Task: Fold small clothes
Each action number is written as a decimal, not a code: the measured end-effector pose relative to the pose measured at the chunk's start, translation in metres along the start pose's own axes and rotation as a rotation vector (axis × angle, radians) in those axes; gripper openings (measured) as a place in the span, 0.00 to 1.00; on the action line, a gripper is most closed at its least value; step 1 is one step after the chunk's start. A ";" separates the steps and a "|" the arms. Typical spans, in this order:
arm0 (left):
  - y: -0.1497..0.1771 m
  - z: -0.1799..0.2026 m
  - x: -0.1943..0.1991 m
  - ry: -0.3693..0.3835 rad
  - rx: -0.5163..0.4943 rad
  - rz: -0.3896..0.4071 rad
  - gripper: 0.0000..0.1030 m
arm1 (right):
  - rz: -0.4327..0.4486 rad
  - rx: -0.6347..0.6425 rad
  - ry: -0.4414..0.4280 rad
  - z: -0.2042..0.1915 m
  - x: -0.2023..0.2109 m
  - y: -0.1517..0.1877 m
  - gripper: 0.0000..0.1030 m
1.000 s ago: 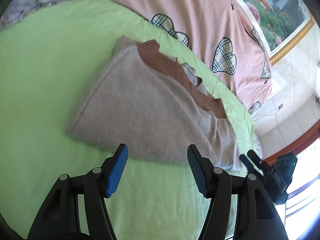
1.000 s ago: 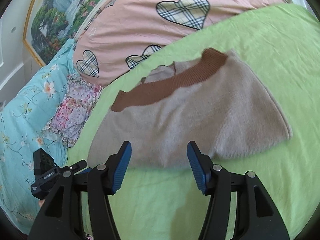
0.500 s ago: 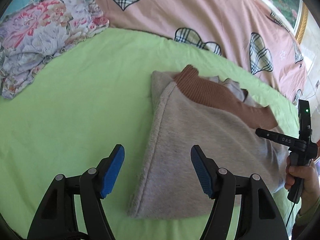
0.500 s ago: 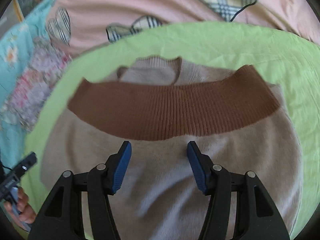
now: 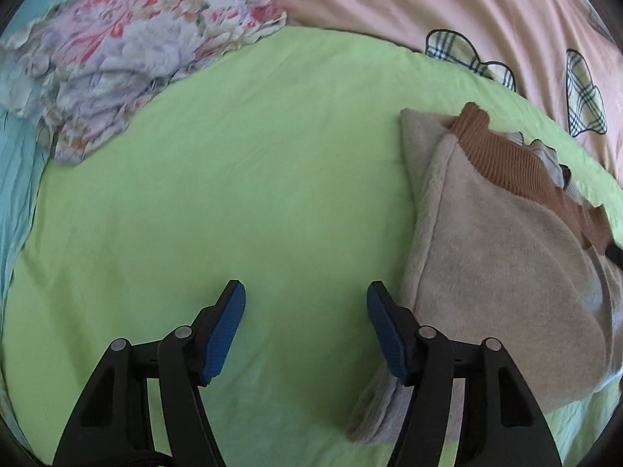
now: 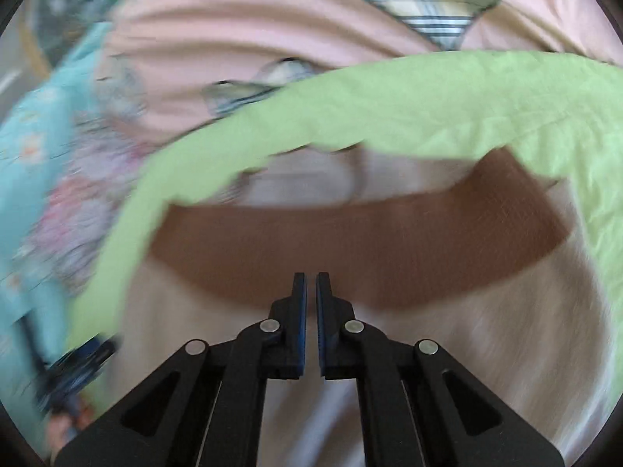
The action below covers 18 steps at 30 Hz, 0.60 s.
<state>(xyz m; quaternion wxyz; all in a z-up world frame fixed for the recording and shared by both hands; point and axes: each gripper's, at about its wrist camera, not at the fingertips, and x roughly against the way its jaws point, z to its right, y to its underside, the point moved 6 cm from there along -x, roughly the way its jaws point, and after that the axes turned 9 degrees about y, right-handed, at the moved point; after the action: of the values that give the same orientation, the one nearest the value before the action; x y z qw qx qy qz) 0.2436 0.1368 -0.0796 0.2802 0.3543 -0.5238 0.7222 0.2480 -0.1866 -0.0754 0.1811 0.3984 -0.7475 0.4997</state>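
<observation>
The folded beige sweater (image 5: 502, 257) lies on the green sheet (image 5: 241, 179), its brown ribbed band (image 5: 506, 155) running across the far side of the top layer. In the left wrist view the garment sits to the right of the left gripper (image 5: 305, 327); its near corner edge passes under and just behind the right-hand blue pad (image 5: 383, 330), while the space between the two pads holds only bare sheet. That gripper's jaws stand well apart and are closing a little, with no cloth between them. In the right wrist view the right gripper (image 6: 310, 292) is over the sweater (image 6: 486, 350), its tips at the near edge of the brown band (image 6: 350, 241), and the beige knit spreads out on both sides of the fingers and beneath them. Its jaws are closing and nearly together, with only a thin slit left; whether any knit is pinched in that slit cannot be told, since the view is blurred. Beyond the fingers of both grippers lies a pink cover with plaid hearts (image 5: 447, 4). Far left of the left fingers is a crumpled floral cloth (image 5: 128, 50) on a blue sheet (image 5: 15, 163).
</observation>
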 end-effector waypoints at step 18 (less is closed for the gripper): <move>0.067 0.055 0.031 0.435 0.245 -0.089 0.87 | 0.146 -0.235 0.051 0.051 0.099 0.070 0.51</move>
<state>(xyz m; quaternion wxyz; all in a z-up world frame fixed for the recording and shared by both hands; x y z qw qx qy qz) 0.1854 0.0652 -0.0808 0.3728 0.2448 -0.3438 0.8264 0.1386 -0.2603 -0.0734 0.2086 0.3062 -0.8229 0.4307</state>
